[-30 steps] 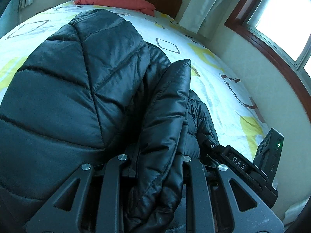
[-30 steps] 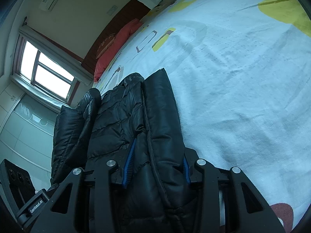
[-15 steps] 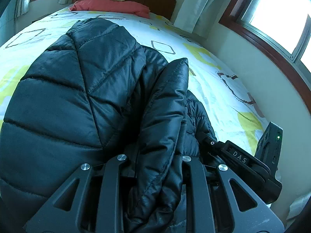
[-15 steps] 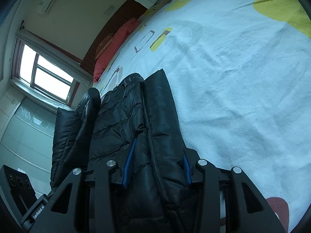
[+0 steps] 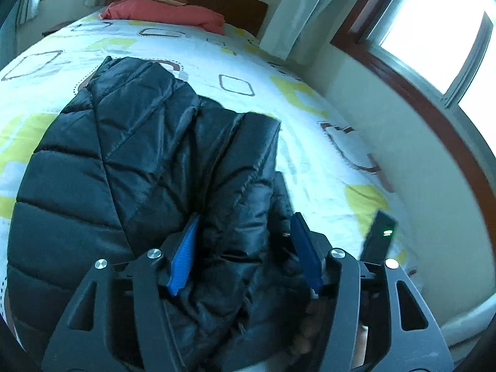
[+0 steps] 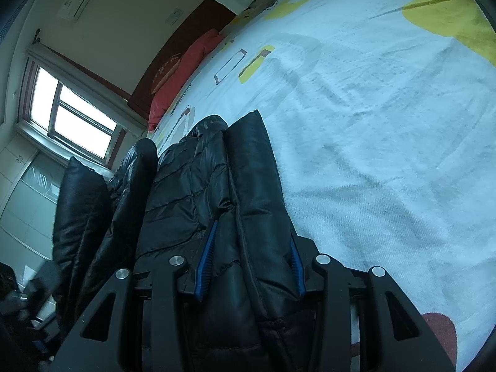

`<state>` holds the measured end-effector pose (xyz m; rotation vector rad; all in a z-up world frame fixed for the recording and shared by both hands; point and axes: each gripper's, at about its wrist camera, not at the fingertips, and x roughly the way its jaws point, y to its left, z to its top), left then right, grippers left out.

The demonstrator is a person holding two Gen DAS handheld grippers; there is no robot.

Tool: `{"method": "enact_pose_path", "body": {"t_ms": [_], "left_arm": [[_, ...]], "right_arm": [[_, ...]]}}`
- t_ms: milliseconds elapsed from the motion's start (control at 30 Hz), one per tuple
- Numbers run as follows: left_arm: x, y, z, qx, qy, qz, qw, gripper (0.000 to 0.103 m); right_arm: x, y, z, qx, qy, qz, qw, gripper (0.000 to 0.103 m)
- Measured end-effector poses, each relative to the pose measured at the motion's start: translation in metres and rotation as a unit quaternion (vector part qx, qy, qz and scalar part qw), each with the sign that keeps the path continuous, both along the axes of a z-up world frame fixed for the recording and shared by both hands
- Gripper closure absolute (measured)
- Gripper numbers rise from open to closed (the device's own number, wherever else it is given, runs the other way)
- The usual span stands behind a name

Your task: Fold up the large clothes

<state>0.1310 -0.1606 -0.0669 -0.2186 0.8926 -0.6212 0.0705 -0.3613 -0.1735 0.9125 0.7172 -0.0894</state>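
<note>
Left gripper (image 5: 245, 248): black two-finger tongs with blue ribbed pads; the jaws are opening, and a bunched fold of the jacket lies between them with the pads standing off the cloth on both sides.
Right gripper (image 6: 251, 260): black tongs of the same build, blue pads clamped on a thick folded edge of the jacket, which fills the gap from pad to pad.
Jacket (image 5: 130, 167): a large black quilted puffer jacket of shiny fabric, lying on the bed near its foot end; in the left wrist view the broad quilted body spreads to the left and a narrower padded fold runs down into the tongs. In the right wrist view (image 6: 192, 192) it shows as several long upright ridges side by side.
Bed (image 5: 217, 59): covered by a white sheet printed with yellow patches and brown outlined squares; bare sheet lies to the right of the jacket in the right wrist view.
Pillow (image 5: 167, 14): a red pillow at the head end, against a dark wooden headboard (image 5: 241, 4).
Windows: a bright window with a dark wooden frame (image 5: 434, 40) beside the bed.
</note>
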Motion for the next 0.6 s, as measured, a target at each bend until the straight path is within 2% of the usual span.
{"method": "enact_pose_path", "body": {"t_ms": [100, 200, 333, 433, 533, 600], "left_arm": [[-0.005, 0.019, 0.02, -0.039, 0.005, 0.002, 0.9992, 0.046], [-0.007, 0.042, 0.039, -0.064, -0.013, 0.008, 0.9978, 0.046], [0.005, 0.095, 0.051, -0.082, -0.034, 0.054, 0.9945, 0.044], [0.026, 0.147, 0.034, -0.1, -0.015, 0.121, 0.9875, 0.044], [0.052, 0.196, -0.006, -0.121, 0.046, 0.176, 0.9758, 0.044], [0.065, 0.213, -0.032, -0.137, 0.088, 0.186, 0.9689, 0.044]], "right_arm": [[0.0, 0.001, 0.0, -0.004, 0.0, 0.0, 1.0, 0.062], [0.0, 0.002, 0.0, -0.005, 0.0, 0.0, 1.0, 0.062], [0.001, 0.002, 0.001, -0.006, 0.002, 0.0, 1.0, 0.062], [0.001, 0.003, 0.001, -0.006, 0.002, 0.0, 1.0, 0.062], [0.002, 0.002, 0.001, -0.002, 0.003, 0.002, 1.0, 0.061], [0.001, 0.002, 0.002, -0.004, 0.003, 0.003, 1.0, 0.061]]}}
